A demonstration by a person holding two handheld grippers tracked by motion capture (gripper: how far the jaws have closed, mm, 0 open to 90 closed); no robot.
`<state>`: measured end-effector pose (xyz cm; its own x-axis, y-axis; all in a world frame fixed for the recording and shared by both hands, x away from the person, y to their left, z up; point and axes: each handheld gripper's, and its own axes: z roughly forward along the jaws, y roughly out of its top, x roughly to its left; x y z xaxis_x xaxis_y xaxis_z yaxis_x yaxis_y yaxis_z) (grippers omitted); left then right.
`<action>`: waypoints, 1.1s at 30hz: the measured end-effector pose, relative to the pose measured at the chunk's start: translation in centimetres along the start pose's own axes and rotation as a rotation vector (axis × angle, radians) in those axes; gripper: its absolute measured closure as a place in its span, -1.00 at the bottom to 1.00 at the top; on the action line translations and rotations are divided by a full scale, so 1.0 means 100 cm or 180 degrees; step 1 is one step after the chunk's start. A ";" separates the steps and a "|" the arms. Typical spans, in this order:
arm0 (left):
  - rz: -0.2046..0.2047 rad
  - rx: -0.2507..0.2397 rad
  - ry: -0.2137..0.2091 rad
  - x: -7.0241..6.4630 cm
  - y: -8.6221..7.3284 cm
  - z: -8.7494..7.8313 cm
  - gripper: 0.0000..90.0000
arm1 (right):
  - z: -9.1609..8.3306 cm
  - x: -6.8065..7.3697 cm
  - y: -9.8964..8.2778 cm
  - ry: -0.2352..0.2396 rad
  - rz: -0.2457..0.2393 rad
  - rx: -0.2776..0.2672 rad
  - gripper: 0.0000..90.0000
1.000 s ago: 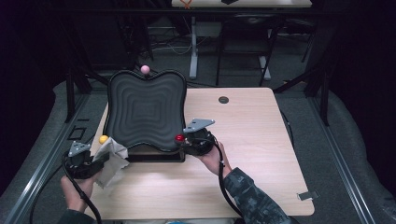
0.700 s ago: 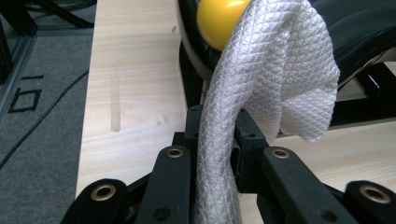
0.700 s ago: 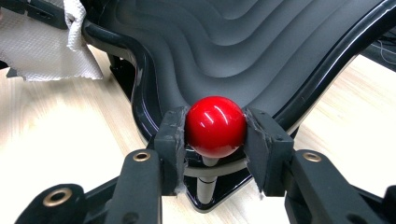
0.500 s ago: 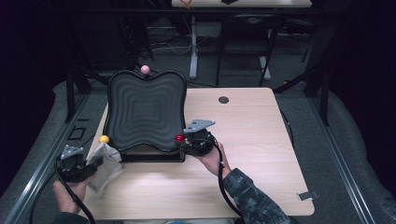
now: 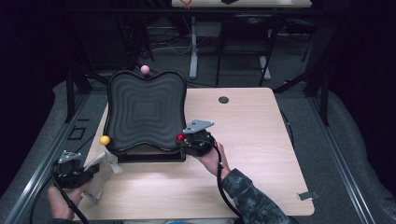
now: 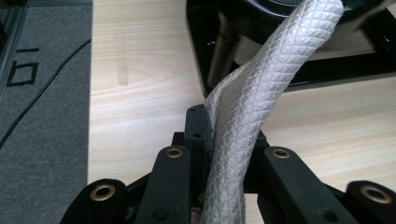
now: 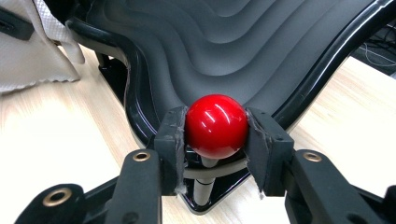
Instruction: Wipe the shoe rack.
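At the far left of the high view, the left gripper (image 5: 86,171) sits over the near left corner of the desk (image 5: 261,140), in the person's left hand (image 5: 58,203). Its jaws are pinched almost together on a white quilted cloth (image 5: 100,175); in the left gripper view the cloth (image 6: 252,107) runs up between the two jaws and arches away toward the dark base of the tray. The cloth hangs near the desk's left edge, apart from the tray's near left corner and below the yellow ball (image 5: 105,140).

Next to the right stands the black ribbed tray (image 5: 144,109), tilted up on its stand, with a pink ball (image 5: 145,69) at its top edge.

At the tray's near right corner the right gripper (image 5: 183,140) is clamped on the red ball (image 5: 180,137). The right gripper view shows the red ball (image 7: 216,126) squarely between the jaws, both pads pressed against its sides, its short stem below it and the tray's ribbed surface (image 7: 243,51) rising behind. The person's right hand (image 5: 210,156) holds this gripper from the near side.
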<state>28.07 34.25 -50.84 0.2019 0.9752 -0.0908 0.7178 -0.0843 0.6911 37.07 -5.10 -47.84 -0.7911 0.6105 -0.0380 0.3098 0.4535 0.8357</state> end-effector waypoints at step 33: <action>0.0275 -0.0070 0.0034 -0.011 0.009 0.000 0.80 | -0.034 -0.065 -0.017 -0.0255 0.0407 0.0201 0.32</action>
<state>28.48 33.15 -50.11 0.2553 0.9666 -0.0225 0.6832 -0.1639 0.7116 39.92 -12.04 -47.14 -0.6992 0.7146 0.0208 0.4398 0.4071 0.8005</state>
